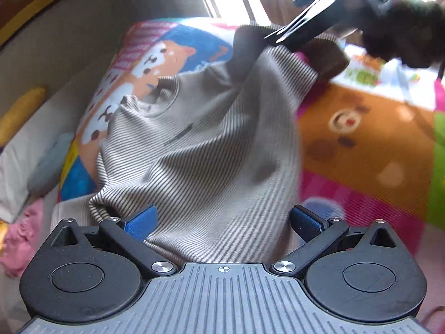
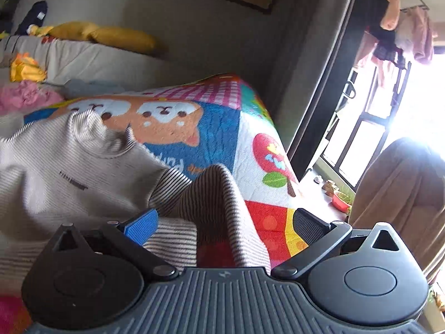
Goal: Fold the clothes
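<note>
A bright cartoon blanket [image 2: 222, 128] covers the bed beside a window [image 2: 370, 128]. The striped shirt [image 1: 200, 153] lies ahead of the spread left tool [image 1: 222, 222]. The right tool [image 2: 225, 222], also spread, straddles its sleeve [image 2: 219, 203].

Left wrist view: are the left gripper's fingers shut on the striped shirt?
No. The left gripper is open, its blue pads wide apart with the striped shirt lying between them.
</note>
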`<state>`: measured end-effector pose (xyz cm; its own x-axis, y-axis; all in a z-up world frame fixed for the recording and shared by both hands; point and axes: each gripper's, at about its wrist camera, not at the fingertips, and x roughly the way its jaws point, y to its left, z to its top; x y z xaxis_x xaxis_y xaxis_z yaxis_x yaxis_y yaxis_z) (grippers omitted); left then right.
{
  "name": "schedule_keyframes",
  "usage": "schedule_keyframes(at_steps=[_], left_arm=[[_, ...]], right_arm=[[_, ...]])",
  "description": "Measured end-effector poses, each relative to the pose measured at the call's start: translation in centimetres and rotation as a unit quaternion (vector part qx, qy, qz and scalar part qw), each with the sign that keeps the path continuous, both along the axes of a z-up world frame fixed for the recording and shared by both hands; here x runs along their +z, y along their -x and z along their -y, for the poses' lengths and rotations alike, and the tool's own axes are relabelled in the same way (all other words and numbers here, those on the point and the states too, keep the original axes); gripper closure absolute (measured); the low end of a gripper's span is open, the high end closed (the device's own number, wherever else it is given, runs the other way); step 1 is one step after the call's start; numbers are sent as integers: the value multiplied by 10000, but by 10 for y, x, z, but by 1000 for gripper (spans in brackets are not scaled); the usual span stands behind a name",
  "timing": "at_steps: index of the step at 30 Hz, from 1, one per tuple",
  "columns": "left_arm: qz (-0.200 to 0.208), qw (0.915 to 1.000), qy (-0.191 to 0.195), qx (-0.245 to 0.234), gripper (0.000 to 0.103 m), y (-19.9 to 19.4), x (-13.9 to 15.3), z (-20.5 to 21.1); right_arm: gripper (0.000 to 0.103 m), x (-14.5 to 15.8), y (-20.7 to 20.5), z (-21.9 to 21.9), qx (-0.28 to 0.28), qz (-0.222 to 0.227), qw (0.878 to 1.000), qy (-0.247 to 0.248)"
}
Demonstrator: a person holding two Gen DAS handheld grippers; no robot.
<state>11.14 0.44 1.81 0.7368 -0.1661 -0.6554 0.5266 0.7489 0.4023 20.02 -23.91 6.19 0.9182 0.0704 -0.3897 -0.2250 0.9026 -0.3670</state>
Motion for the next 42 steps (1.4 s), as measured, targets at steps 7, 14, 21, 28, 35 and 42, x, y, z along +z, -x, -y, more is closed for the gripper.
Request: schedule_keyframes(at_steps=[7, 14, 21, 28, 35, 42], left_arm=[[857, 9653, 1070, 2222, 0, -110, 59, -60], [537, 9633, 1545, 2126, 0, -79, 81, -104], [-241, 9851, 1352, 1032, 0, -6, 40, -88], [-5, 9950, 710, 705, 0, 11, 29, -56], [44, 9959, 802, 414, 0, 27, 41, -52], [-118, 9982, 589, 75, 0, 38, 28, -37]], right_arm=[[0, -10, 28, 2, 649, -40, 9958, 640], [0, -8, 20, 19, 408, -371, 9984, 97], [0, -31, 56, 18, 878, -448, 9936, 549], [0, -33, 42, -14, 842, -374, 9949, 407], [0, -38, -43, -63, 438, -732, 9957, 372], [0, -45, -93, -66, -37, -1453, 9885, -414]])
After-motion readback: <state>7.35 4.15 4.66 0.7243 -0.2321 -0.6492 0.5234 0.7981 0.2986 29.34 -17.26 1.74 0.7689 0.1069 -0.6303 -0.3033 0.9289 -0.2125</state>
